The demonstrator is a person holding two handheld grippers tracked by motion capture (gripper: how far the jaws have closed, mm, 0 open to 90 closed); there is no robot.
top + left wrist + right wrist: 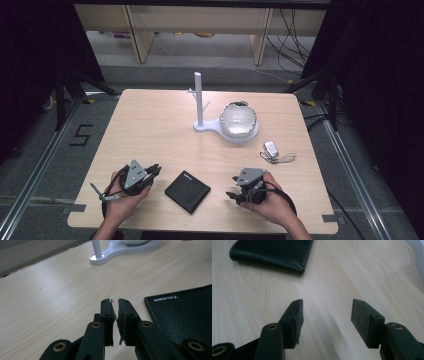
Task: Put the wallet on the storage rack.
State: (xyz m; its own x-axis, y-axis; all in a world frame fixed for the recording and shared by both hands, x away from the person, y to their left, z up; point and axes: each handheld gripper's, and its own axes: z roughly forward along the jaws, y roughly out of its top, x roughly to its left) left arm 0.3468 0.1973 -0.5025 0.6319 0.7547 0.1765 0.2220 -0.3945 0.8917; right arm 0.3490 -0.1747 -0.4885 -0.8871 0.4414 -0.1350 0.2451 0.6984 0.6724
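Note:
A black leather wallet [187,191] lies flat near the table's front edge, between my two grippers; it lies to the right of the jaws as the wallet [182,312] in the left gripper view and at the upper left as the wallet [272,253] in the right gripper view. My left gripper [156,171] rests low on the table left of the wallet, its jaws shut with nothing between them [115,305]. On the other side of the wallet, my right gripper [231,196] stands open over bare wood [327,307].
A white stand [200,107] with a post and pegs sits at the table's back middle, with a silver bowl [238,119] on its base. A key fob with a cord [273,150] lies at the right. The light wooden table [150,130] is bordered by floor rails.

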